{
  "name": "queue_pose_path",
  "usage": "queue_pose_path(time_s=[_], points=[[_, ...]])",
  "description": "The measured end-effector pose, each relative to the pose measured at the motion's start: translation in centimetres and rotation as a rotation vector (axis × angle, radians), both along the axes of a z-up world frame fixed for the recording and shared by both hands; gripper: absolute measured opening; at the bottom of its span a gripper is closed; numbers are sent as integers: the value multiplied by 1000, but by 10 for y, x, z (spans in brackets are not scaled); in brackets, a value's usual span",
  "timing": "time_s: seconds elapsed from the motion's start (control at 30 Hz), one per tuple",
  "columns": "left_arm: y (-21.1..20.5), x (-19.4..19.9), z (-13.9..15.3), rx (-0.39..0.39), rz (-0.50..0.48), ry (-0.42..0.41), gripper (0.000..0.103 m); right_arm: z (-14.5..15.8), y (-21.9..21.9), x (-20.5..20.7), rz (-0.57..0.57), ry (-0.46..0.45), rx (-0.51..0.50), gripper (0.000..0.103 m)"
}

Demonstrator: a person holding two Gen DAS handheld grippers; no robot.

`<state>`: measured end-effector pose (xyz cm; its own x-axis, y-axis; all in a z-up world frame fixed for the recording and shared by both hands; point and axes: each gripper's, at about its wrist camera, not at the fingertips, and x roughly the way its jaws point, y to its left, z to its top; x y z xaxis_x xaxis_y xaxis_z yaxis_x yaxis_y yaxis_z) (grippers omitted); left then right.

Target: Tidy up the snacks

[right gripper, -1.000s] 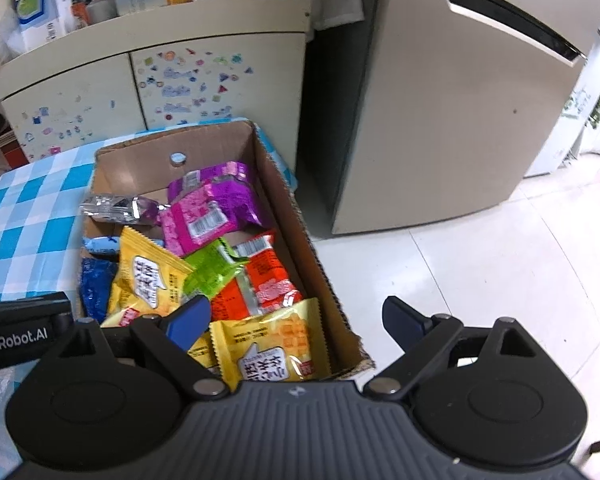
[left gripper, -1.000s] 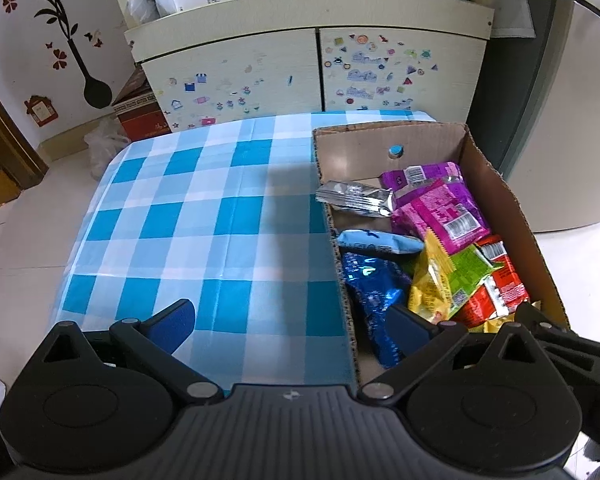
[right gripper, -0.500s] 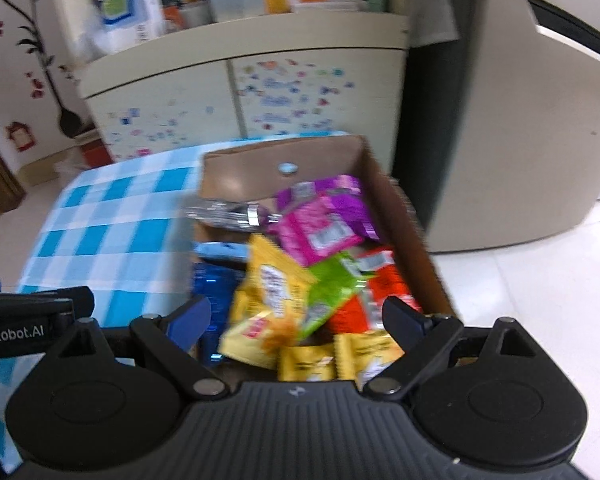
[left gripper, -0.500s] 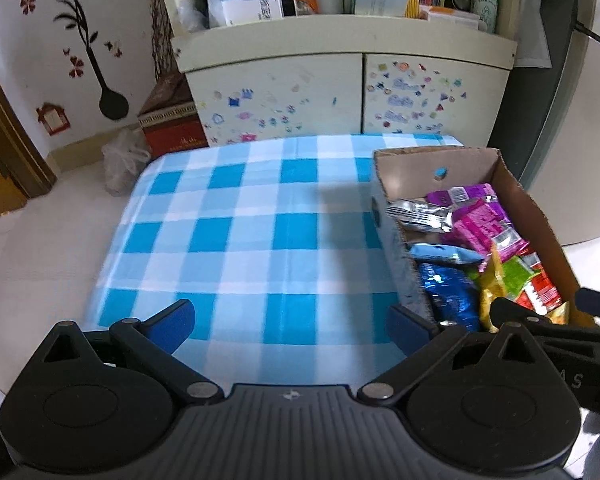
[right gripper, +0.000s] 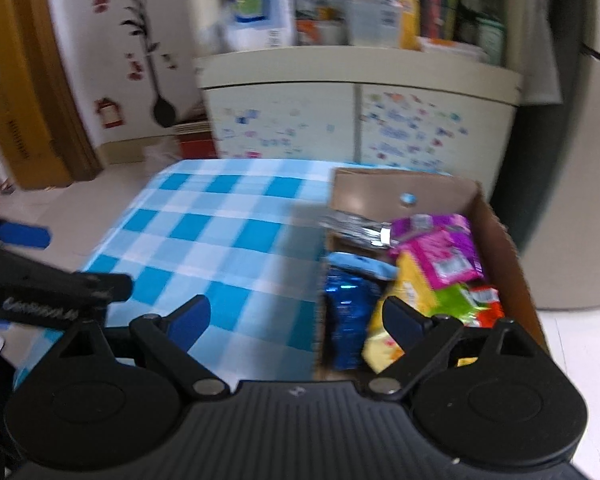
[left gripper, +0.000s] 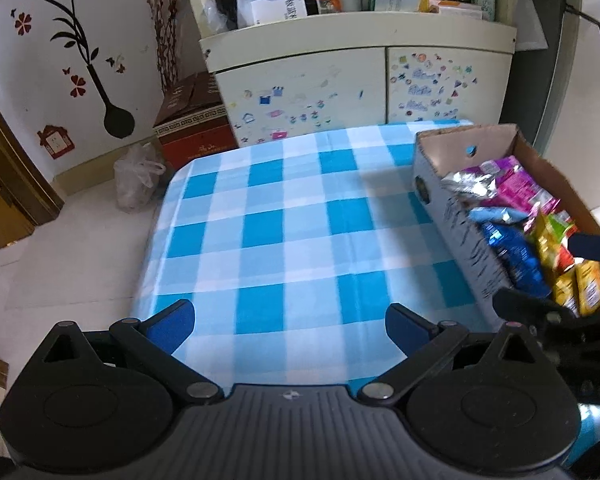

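A cardboard box [left gripper: 440, 196] full of snack packets stands on the right side of a blue-and-white checked table [left gripper: 292, 232]. It holds a silver packet [left gripper: 470, 182], magenta packets [left gripper: 516, 188], a blue packet [left gripper: 516, 256] and yellow packets [left gripper: 588, 292]. The box also shows in the right wrist view [right gripper: 500, 224]. My left gripper [left gripper: 290, 322] is open and empty above the table's near edge, left of the box. My right gripper [right gripper: 296, 318] is open and empty, over the box's left wall, its right finger above the yellow packet [right gripper: 392, 324].
A cream cabinet [left gripper: 360, 76] with stickers and cluttered shelves stands behind the table. A red-brown carton [left gripper: 192, 124] and a plastic bag [left gripper: 136, 180] sit on the floor at the left. A wooden door frame [left gripper: 8, 168] is far left. A fridge stands right of the box.
Both grippers have swung left and pulled back. The box now sits at the right edge of the left view, and the table fills more of the right view. Both stay open.
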<state>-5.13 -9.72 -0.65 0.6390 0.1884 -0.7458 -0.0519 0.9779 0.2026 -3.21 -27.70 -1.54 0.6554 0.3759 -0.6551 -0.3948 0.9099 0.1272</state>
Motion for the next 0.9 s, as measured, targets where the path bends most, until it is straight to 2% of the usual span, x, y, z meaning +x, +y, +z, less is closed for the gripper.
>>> queue_pose_path(time_s=[0.3, 0.5, 0.73, 0.9], points=[[43, 9, -29, 8, -32, 56, 103, -27, 59, -32, 162, 21, -84, 93], [64, 20, -46, -58, 5, 90, 103, -55, 85, -35, 193, 74, -128, 93], [75, 25, -55, -126, 32, 117, 103, -85, 100, -24, 155, 84, -182, 93], [77, 28, -52, -155, 46, 112, 103, -100, 102, -8, 108, 99, -131, 93]])
